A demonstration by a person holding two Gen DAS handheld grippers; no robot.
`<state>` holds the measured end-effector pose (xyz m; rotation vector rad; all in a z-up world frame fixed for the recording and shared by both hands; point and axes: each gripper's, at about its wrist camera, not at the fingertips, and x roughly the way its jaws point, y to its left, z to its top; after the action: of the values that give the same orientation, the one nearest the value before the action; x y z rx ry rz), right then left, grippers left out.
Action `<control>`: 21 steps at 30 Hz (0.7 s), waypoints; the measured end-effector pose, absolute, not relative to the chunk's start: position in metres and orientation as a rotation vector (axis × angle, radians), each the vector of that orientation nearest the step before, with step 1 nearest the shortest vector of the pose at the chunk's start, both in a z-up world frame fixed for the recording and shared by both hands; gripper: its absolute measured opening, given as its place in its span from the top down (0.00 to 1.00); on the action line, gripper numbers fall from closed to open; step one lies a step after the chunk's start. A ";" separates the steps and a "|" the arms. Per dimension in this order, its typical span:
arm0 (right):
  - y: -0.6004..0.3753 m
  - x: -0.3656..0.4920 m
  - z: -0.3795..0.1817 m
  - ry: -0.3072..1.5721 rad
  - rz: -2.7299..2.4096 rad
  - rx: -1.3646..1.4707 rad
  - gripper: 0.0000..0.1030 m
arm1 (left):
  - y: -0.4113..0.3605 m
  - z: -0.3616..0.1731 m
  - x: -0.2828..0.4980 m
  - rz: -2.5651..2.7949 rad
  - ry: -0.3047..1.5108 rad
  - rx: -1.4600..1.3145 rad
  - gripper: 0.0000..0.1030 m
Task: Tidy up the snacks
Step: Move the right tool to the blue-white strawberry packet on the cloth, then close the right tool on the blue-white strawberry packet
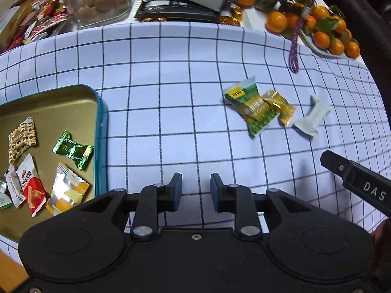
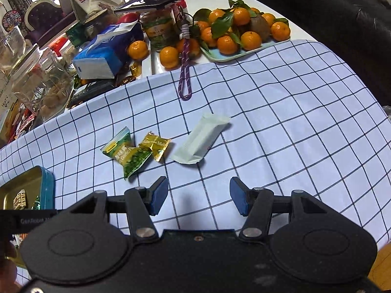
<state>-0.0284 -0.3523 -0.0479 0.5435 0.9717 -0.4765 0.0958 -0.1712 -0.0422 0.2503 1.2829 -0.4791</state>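
Three snacks lie loose on the checked cloth: a green packet [image 1: 251, 108] [image 2: 127, 152], a small gold packet [image 1: 281, 107] [image 2: 155, 146] touching it, and a white packet [image 1: 311, 117] [image 2: 201, 142] a little apart. A teal-rimmed gold tin [image 1: 99, 131] [image 2: 46, 185] at the left holds several wrapped snacks, among them a green candy [image 1: 73, 150] and a red-and-white packet [image 1: 31, 185]. My left gripper [image 1: 196, 190] hovers open and empty just right of the tin. My right gripper [image 2: 199, 196] is open and empty, just in front of the loose packets.
A tray of mandarins [image 2: 242, 28] [image 1: 327, 31] sits at the back right, with a purple cord [image 2: 184, 73] hanging onto the cloth. Clutter lines the back: a blue box [image 2: 105, 51], a jar [image 2: 160, 28], glass containers [image 1: 97, 2], dark bars [image 1: 176, 12].
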 end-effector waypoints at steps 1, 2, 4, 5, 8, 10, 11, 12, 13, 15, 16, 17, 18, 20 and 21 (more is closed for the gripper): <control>-0.352 -0.029 -0.047 0.981 -0.474 0.547 0.43 | -0.172 -0.043 0.095 -0.480 1.282 0.259 0.67; -0.352 -0.031 -0.046 0.990 -0.465 0.559 0.43 | -0.172 -0.043 0.094 -0.476 1.280 0.267 0.67; -0.351 -0.035 -0.044 1.010 -0.432 0.589 0.43 | -0.171 -0.043 0.095 -0.466 1.278 0.270 0.67; -0.349 -0.037 -0.043 1.022 -0.415 0.604 0.43 | -0.169 -0.043 0.096 -0.460 1.278 0.266 0.67; -0.345 -0.047 -0.044 1.059 -0.378 0.662 0.43 | -0.164 -0.044 0.100 -0.436 1.282 0.247 0.67; -0.341 -0.051 -0.047 1.087 -0.359 0.693 0.43 | -0.161 -0.043 0.101 -0.425 1.283 0.237 0.67; -0.340 -0.053 -0.048 1.100 -0.351 0.705 0.43 | -0.160 -0.043 0.102 -0.420 1.283 0.235 0.67; -0.338 -0.054 -0.049 1.110 -0.347 0.711 0.43 | -0.159 -0.043 0.102 -0.416 1.281 0.236 0.67; -0.336 -0.055 -0.050 1.117 -0.346 0.713 0.43 | -0.158 -0.043 0.102 -0.412 1.279 0.237 0.67; -0.334 -0.057 -0.050 1.130 -0.345 0.716 0.43 | -0.156 -0.043 0.102 -0.403 1.275 0.241 0.67; -0.333 -0.058 -0.051 1.135 -0.345 0.717 0.43 | -0.156 -0.044 0.102 -0.400 1.275 0.242 0.67; -0.332 -0.059 -0.051 1.141 -0.345 0.720 0.43 | -0.155 -0.044 0.102 -0.397 1.275 0.243 0.67; -0.331 -0.059 -0.052 1.147 -0.343 0.724 0.43 | -0.155 -0.044 0.102 -0.395 1.276 0.242 0.67; -0.329 -0.059 -0.054 1.161 -0.335 0.734 0.43 | -0.154 -0.044 0.103 -0.394 1.275 0.240 0.67; -0.328 -0.059 -0.055 1.168 -0.328 0.738 0.43 | -0.153 -0.044 0.103 -0.394 1.274 0.239 0.67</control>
<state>-0.0593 -0.3285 -0.0548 0.7379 1.1681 -0.3284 0.1027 -0.1531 -0.0436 0.2387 1.2742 -0.3940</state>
